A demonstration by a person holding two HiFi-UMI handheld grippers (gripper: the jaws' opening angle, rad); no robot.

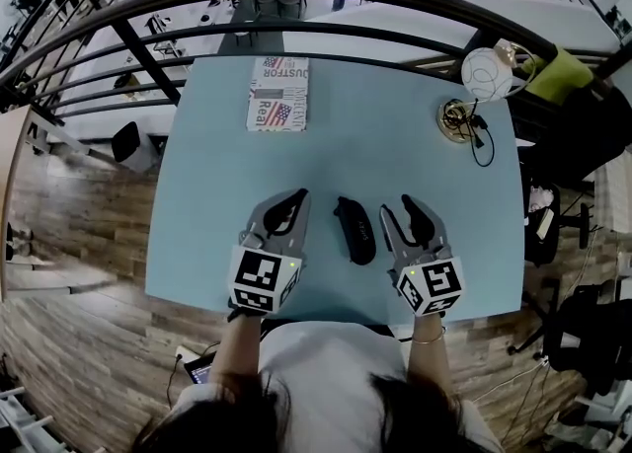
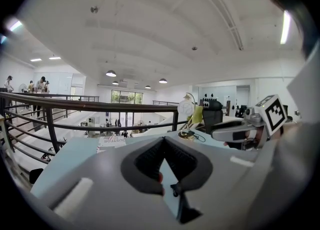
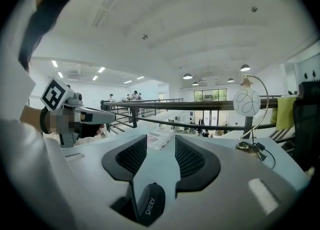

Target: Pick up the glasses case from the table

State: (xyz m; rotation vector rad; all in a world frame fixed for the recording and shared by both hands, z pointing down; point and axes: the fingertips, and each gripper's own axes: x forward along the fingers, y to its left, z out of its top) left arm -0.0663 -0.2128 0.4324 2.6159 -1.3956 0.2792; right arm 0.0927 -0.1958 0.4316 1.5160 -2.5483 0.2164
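**A:** Starting at the left, how does the left gripper (image 1: 294, 200) stand?

**B:** Its jaws meet at the tips with nothing in them. It hangs low over the near edge of the light blue table (image 1: 197, 194), pointing towards twelve o'clock.

**A:** And the thing to be lifted?

**B:** The black oblong glasses case (image 1: 355, 231) lies flat on the table between the two tools. Its long axis runs roughly from eleven to five o'clock, nearly parallel to both. It is at three o'clock from the left gripper, with bare table between them.

**A:** Then the right gripper (image 1: 398, 206)?

**B:** Its jaws are partly apart and hold nothing. The case is just beside it at nine o'clock, so I judge the right hand the nearer. It would need to shift towards nine o'clock and straddle the case across its narrow width.

**A:** Anything hard to read?

**B:** The right gripper view shows only one rounded end of the case (image 3: 148, 204), low by the jaw roots and short of the pads. The left gripper view doesn't clearly show the case. Whether it touches the right gripper's flank, I can't tell.
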